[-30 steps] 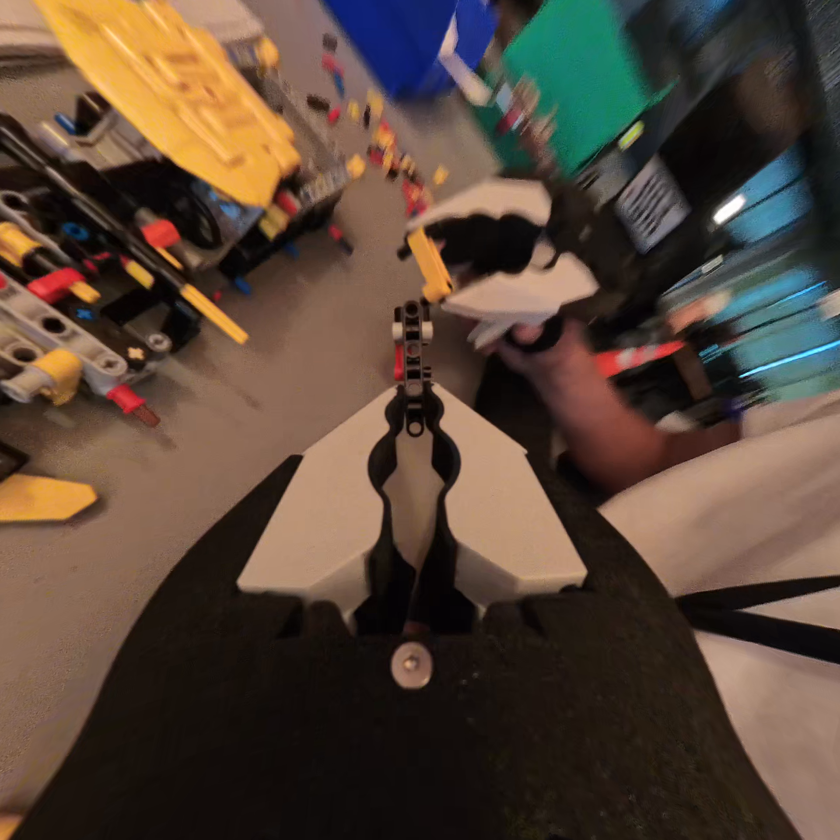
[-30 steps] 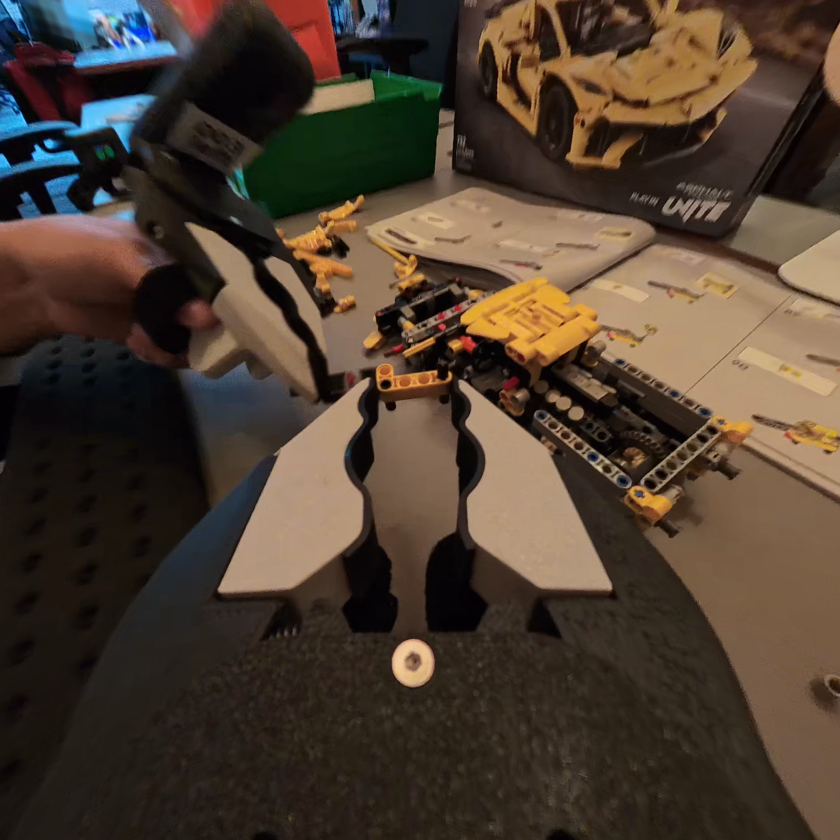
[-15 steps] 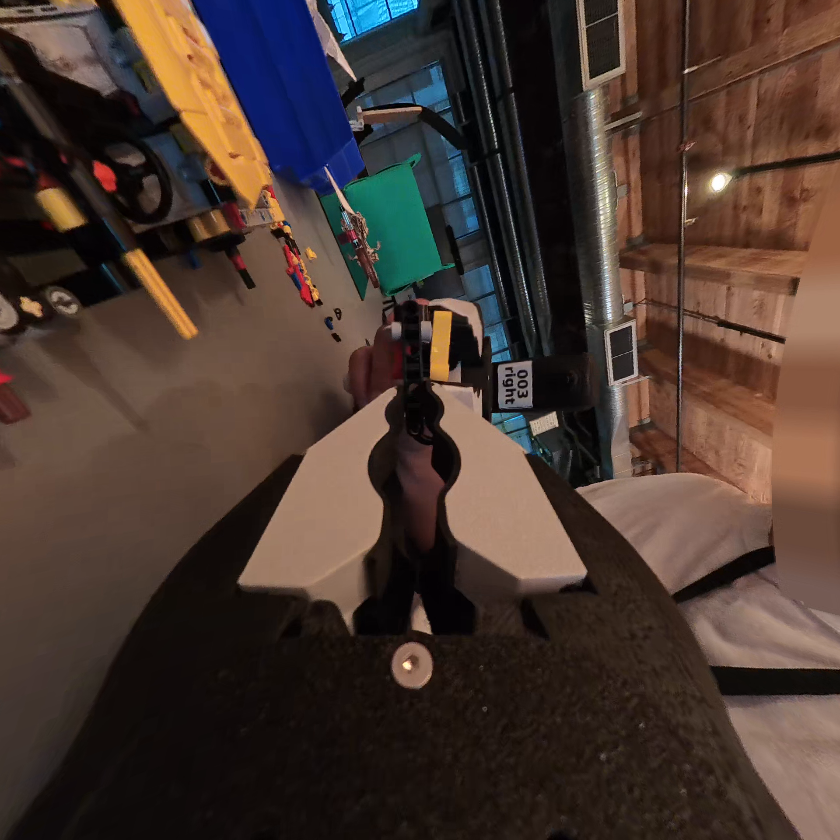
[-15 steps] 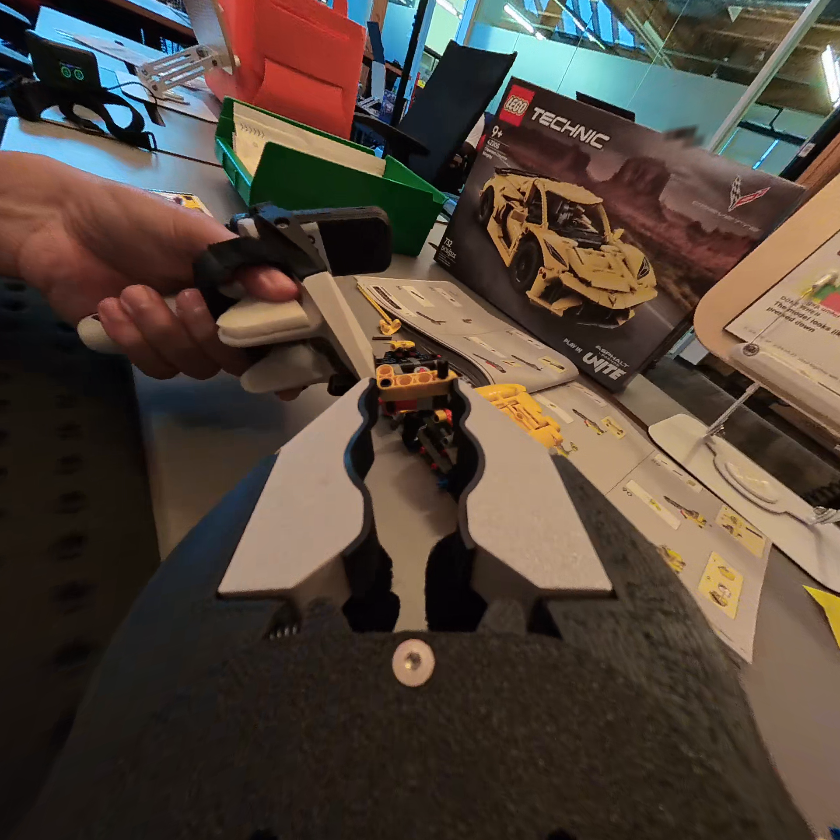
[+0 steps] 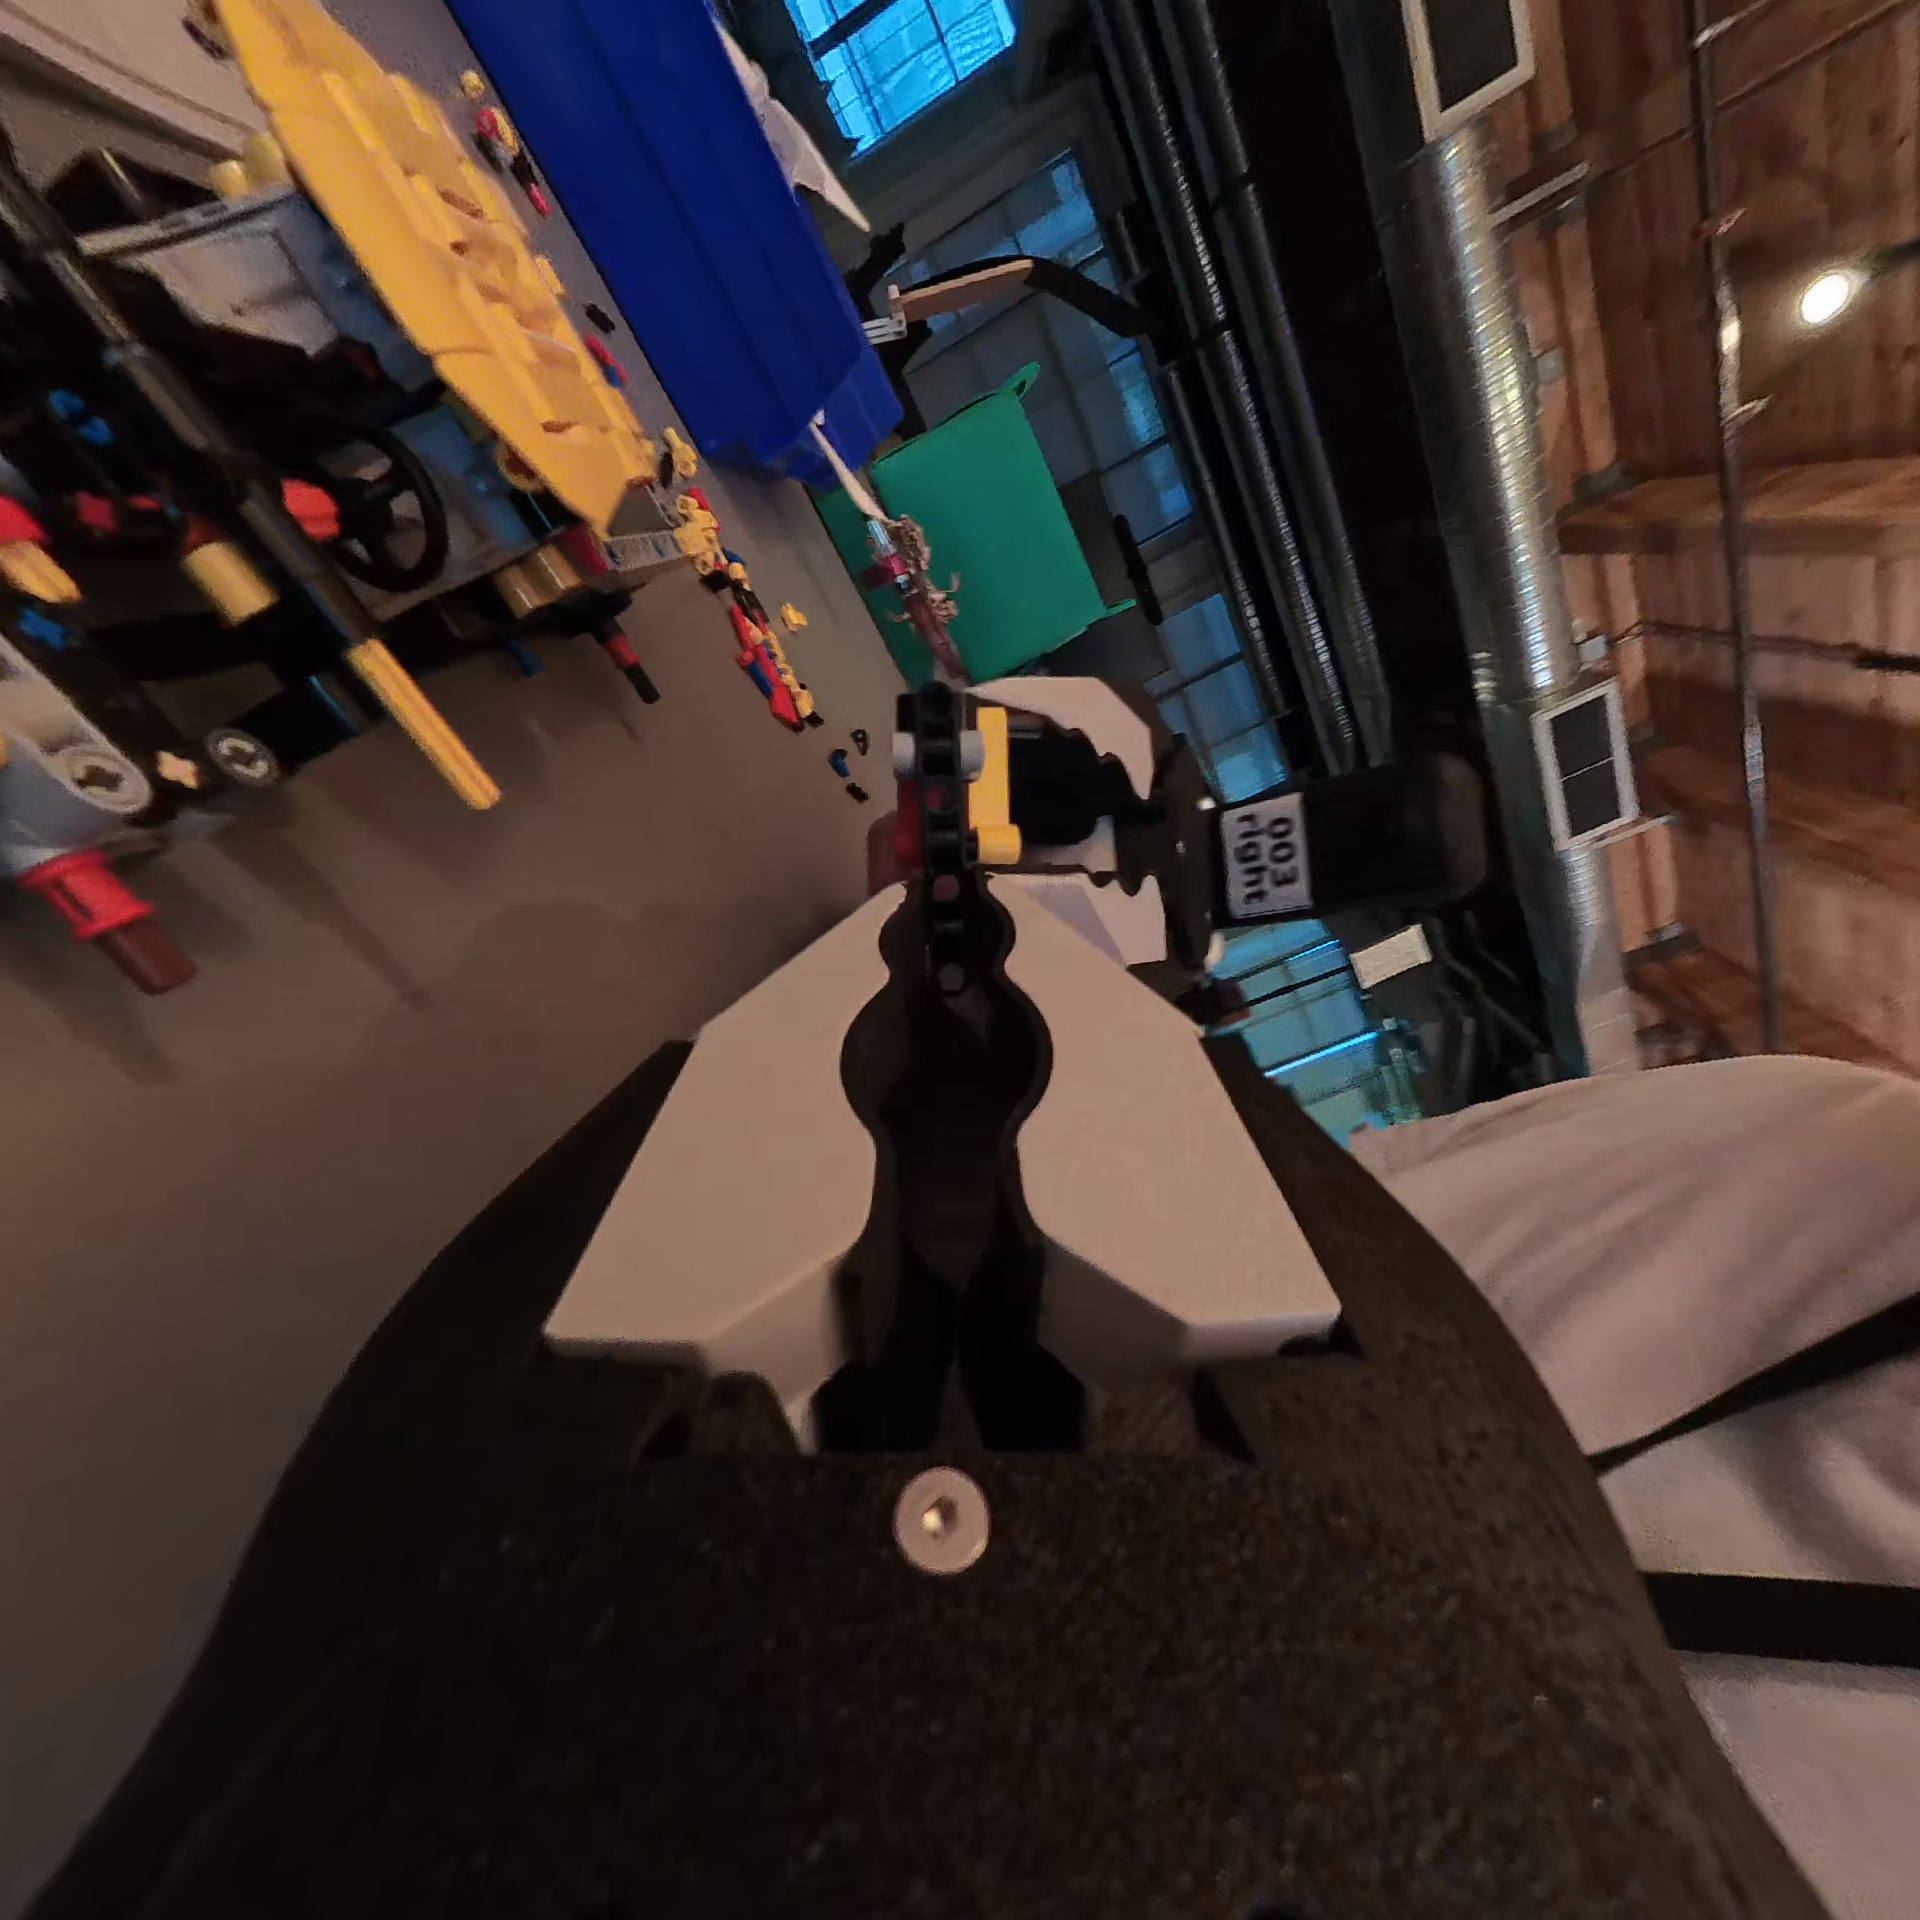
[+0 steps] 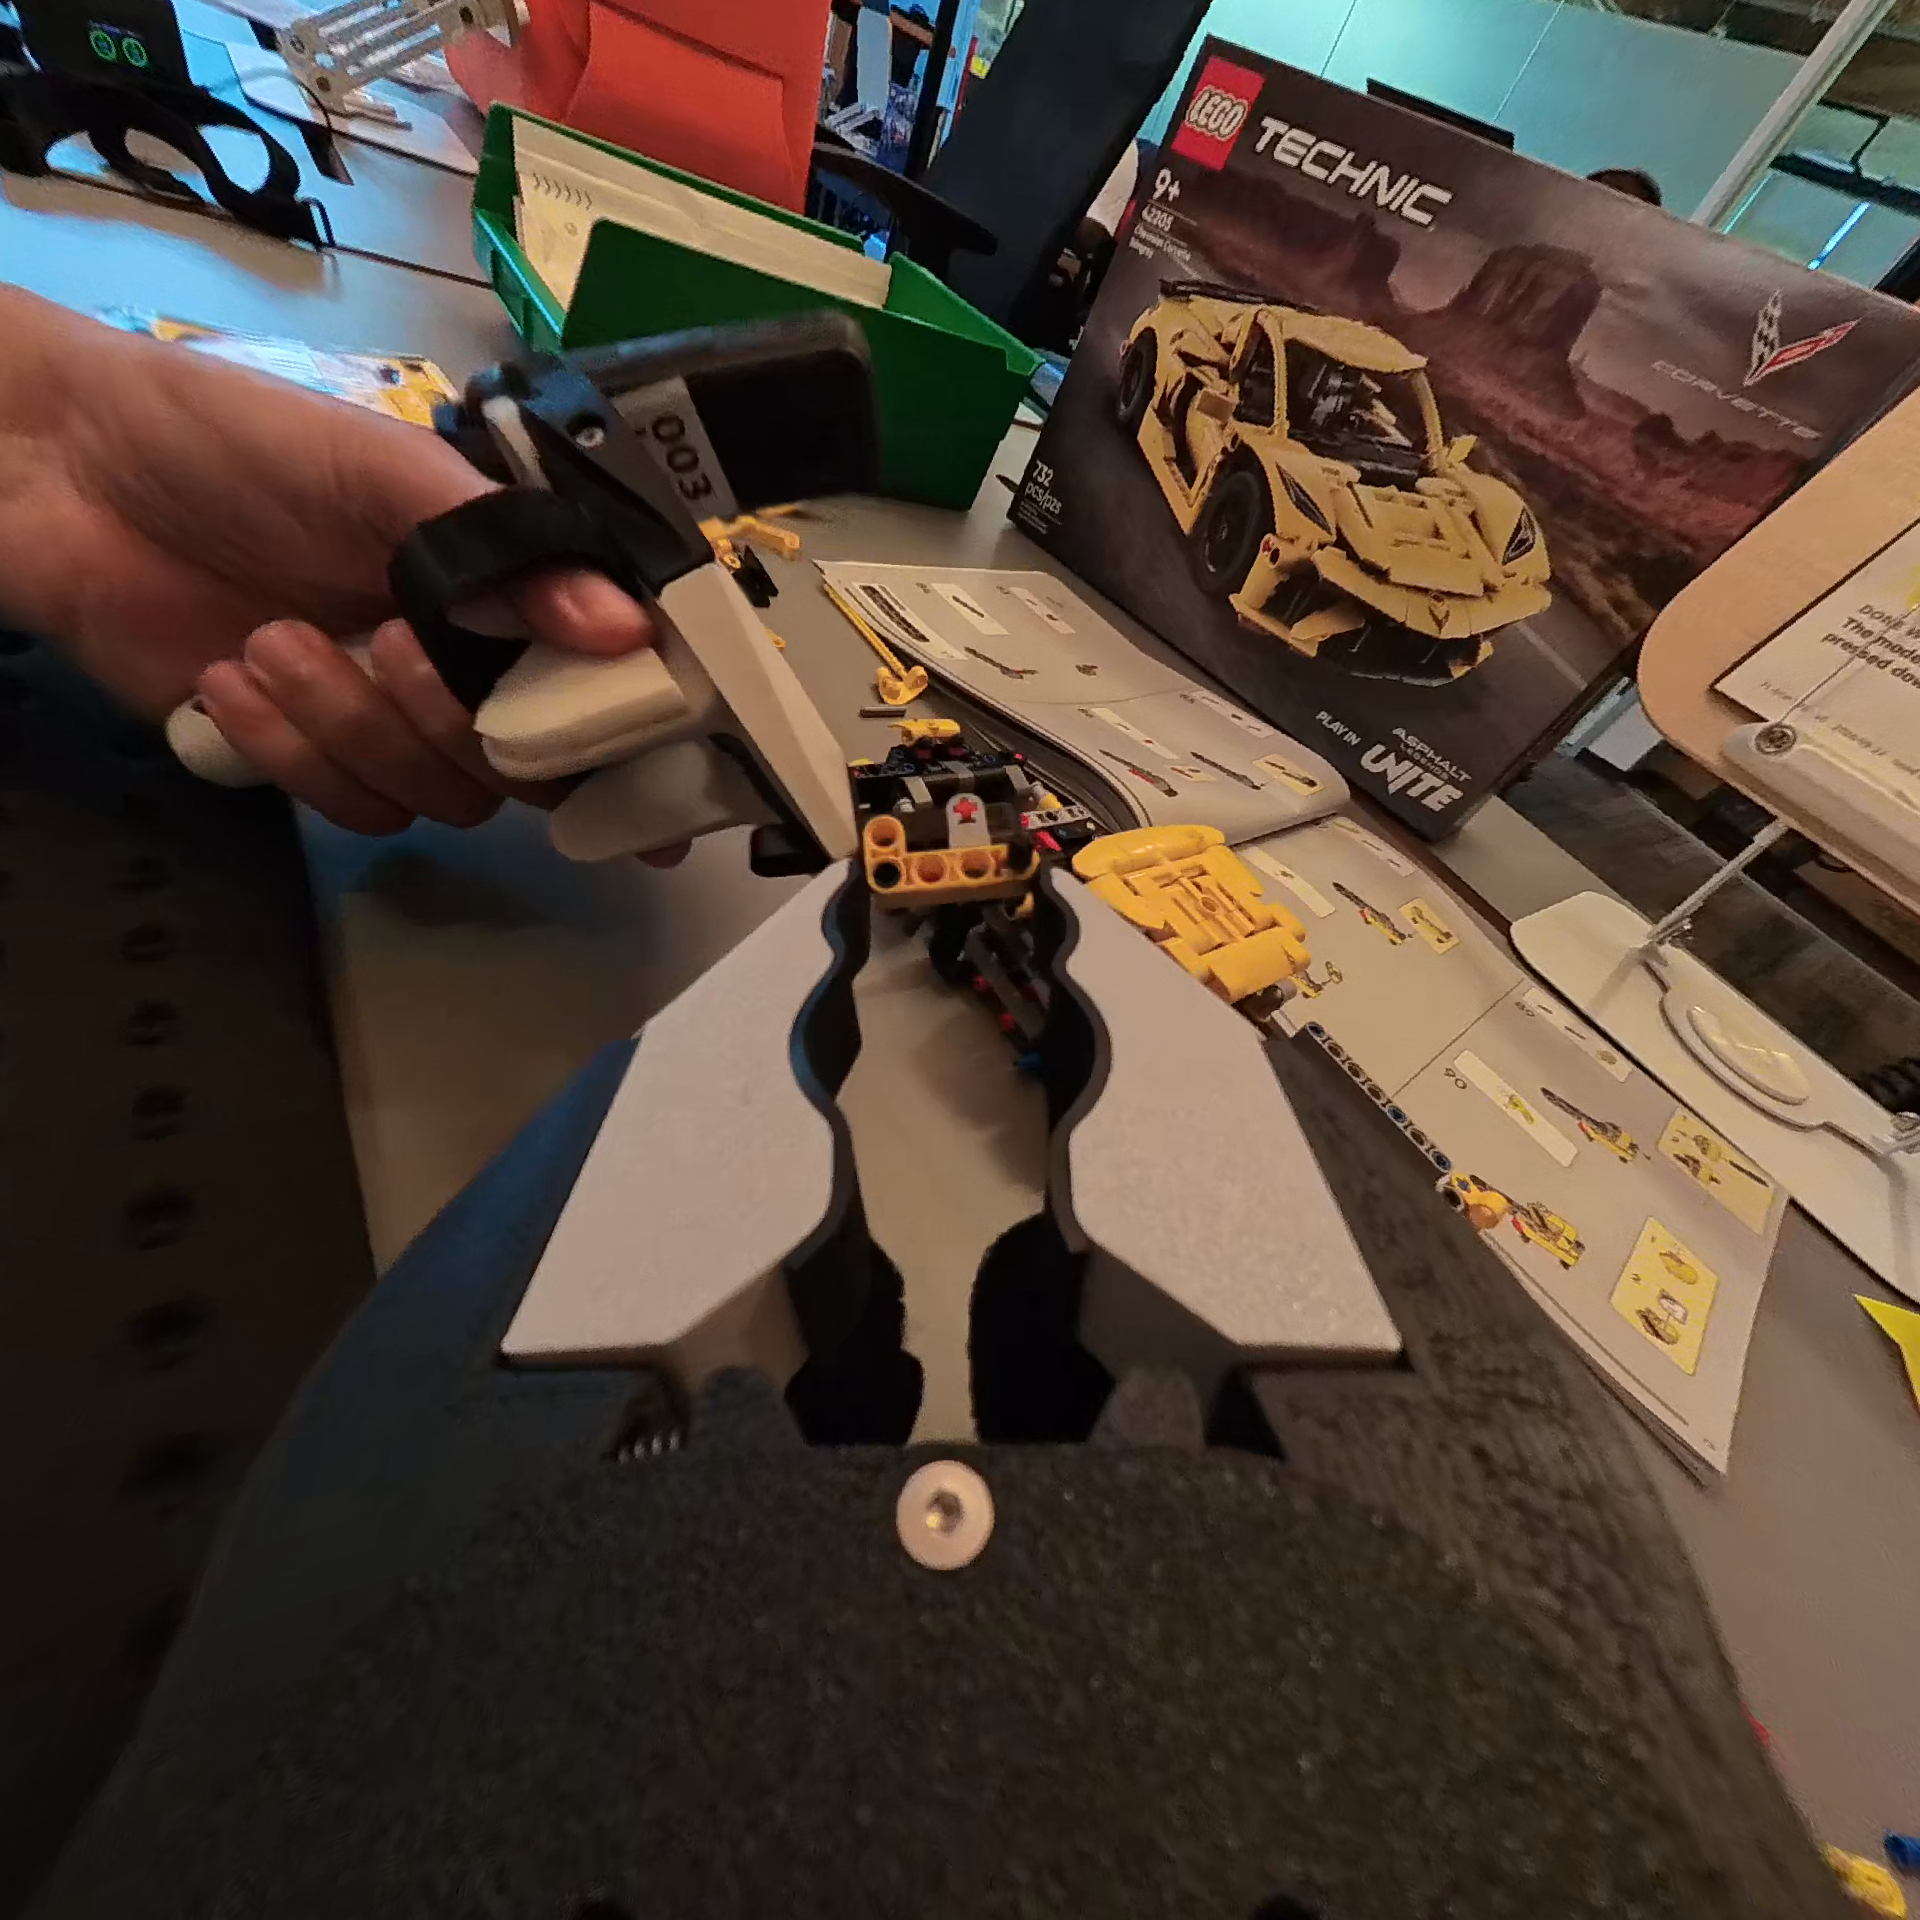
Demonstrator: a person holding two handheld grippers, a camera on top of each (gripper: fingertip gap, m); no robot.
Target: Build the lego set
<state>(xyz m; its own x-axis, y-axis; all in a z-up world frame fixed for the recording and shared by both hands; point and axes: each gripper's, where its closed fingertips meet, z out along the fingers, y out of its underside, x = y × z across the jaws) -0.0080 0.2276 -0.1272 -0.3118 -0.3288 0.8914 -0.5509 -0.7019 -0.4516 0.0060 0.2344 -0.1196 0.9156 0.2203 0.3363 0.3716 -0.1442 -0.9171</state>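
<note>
Lego pieces meet above the worktop [image 6: 582,977]: left tool [image 5: 940,914] clamps a black beam [image 5: 940,790], right tool [image 6: 951,883] grips a yellow beam [image 6: 935,864]; both touching.

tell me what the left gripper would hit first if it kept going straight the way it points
Probably the right gripper. The left gripper is shut on a black beam piece, whose tip sits right beside the yellow beam held in the right gripper's fingers. Whether the two pieces already touch is unclear.
</note>
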